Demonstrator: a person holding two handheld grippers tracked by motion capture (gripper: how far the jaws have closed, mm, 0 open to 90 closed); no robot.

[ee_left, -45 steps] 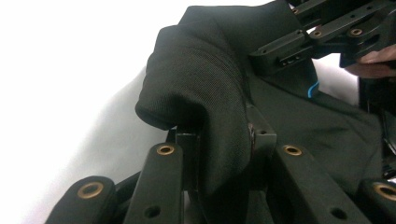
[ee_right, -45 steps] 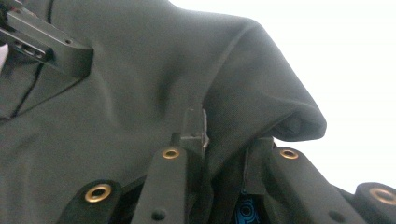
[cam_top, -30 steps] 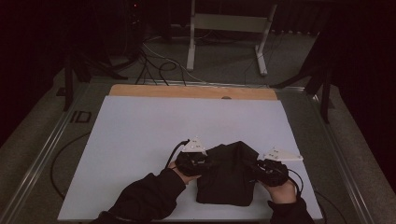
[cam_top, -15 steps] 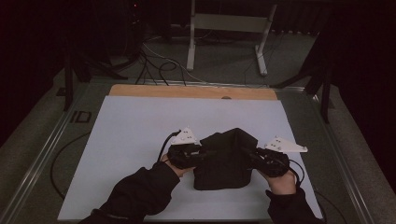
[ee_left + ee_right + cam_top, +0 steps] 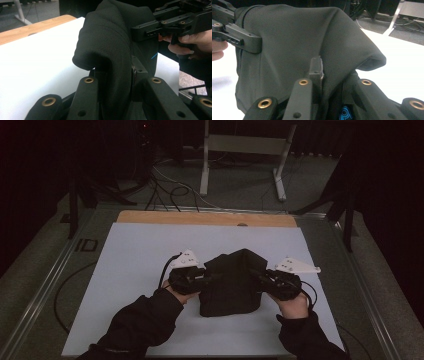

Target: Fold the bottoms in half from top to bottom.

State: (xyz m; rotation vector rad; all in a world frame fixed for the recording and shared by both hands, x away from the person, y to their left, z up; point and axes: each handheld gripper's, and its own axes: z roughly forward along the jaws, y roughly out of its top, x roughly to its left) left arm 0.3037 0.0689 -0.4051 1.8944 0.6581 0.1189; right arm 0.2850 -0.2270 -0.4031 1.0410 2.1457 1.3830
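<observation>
A black cloth point(image 5: 230, 285) hangs between my two grippers over the white table sheet point(image 5: 135, 255); its top edge is lifted and its lower part sags to the sheet. My left gripper point(image 5: 206, 279) is shut on the cloth's left edge, and the fabric point(image 5: 110, 37) is pinched between its jaws point(image 5: 115, 73). My right gripper point(image 5: 256, 276) is shut on the right edge, with fabric point(image 5: 294, 35) bunched over its jaws point(image 5: 329, 72). Each gripper view also shows the other gripper point(image 5: 162, 25) point(image 5: 242, 37) clamped on the far side of the cloth.
A wooden strip point(image 5: 200, 217) borders the far edge of the sheet. Behind the table, a metal stand point(image 5: 240, 145) and loose cables point(image 5: 170, 190) sit on the dark floor. Metal rails point(image 5: 45, 285) run along the table's sides.
Both hands have risen and moved slightly away from the person, lifting the cloth's top edge off the sheet. Both grips stay the same.
</observation>
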